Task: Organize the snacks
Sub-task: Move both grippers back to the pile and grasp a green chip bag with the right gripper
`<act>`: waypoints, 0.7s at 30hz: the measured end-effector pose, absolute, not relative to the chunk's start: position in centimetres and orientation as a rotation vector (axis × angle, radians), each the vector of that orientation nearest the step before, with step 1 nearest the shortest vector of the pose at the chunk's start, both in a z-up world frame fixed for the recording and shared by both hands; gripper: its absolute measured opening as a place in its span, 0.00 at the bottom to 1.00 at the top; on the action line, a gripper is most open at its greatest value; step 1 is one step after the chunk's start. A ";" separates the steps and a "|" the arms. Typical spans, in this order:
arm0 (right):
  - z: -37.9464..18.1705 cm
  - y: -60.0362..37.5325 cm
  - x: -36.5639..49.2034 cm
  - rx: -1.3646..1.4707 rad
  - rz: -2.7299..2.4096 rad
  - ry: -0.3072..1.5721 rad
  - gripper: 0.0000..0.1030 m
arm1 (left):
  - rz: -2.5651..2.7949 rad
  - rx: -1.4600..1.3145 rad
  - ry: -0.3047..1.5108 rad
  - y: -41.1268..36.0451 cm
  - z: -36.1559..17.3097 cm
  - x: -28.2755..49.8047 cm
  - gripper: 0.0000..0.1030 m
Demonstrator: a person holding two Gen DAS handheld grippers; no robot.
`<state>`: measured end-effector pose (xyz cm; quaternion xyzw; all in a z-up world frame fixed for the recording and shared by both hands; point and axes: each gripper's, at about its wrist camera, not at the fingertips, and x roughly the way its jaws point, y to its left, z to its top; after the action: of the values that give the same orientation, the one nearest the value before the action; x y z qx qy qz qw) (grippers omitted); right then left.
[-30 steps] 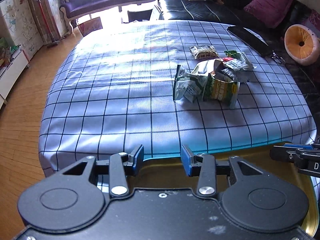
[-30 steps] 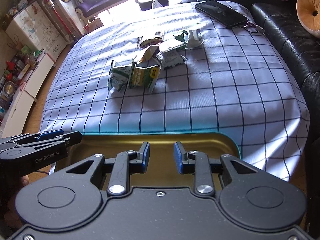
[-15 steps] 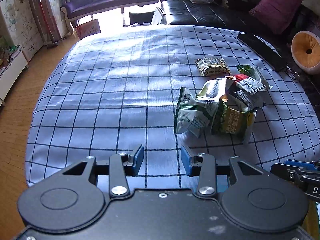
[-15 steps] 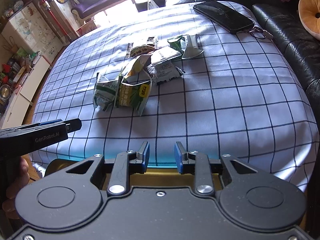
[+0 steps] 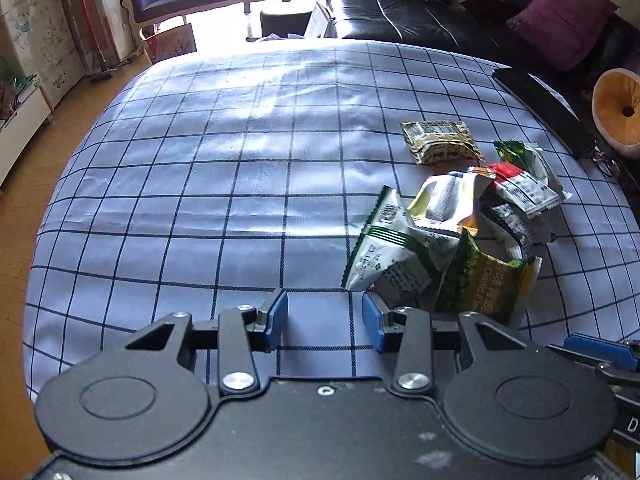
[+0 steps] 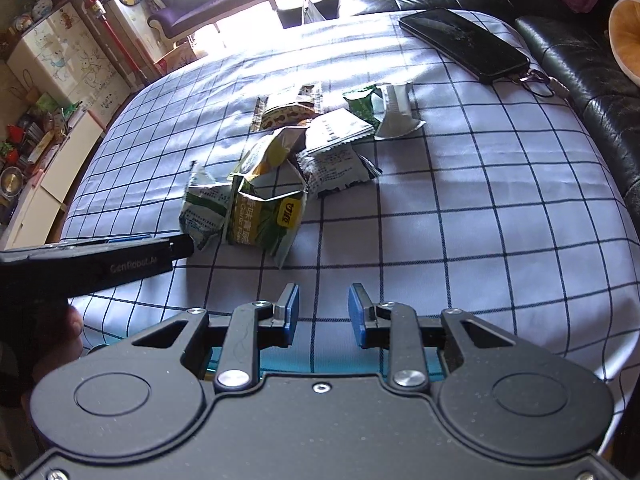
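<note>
Both claws parted and empty, above the checked worktop.

Left claw (image 5: 324, 316) sits just near-left of the snack packets (image 5: 448, 240); right claw (image 6: 323, 312) hangs nearer, packets ahead to its far left. Packets lie heaped mid-worktop (image 6: 460, 220). A phone (image 6: 464, 44) lies at the far right edge.

- Crinkled glossy foil-plastic snack packets (image 5: 452, 236), green, white and yellow
- Pale blue checked cloth (image 5: 240, 184) over the bench, matt, faintly creased
- Black leather sofa (image 6: 576, 64), shiny
- Black smartphone (image 6: 464, 42), glassy (smudged)
- Matt black plastic left gripper (image 5: 324, 316), blue pads
</note>
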<state>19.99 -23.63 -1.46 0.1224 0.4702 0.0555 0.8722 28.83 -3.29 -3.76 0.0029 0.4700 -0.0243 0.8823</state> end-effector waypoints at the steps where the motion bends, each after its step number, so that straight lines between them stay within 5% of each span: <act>1: -1.4 -23.5 20.1 0.249 0.122 0.979 0.38 | -0.034 -0.002 0.978 -3.0 -3.8 29.2 0.41; 9: -1.3 -22.7 20.9 0.236 0.143 0.963 0.38 | 0.017 -0.055 0.970 -1.7 -3.7 31.8 0.43; 21: 0.9 -22.8 22.7 0.253 0.110 0.812 0.38 | 0.040 0.048 0.915 -2.6 -4.7 31.8 0.60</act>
<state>22.71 -22.78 0.86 0.1227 0.3938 0.0534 0.9094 31.80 -2.59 -4.66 0.0231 0.4416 0.0191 0.8967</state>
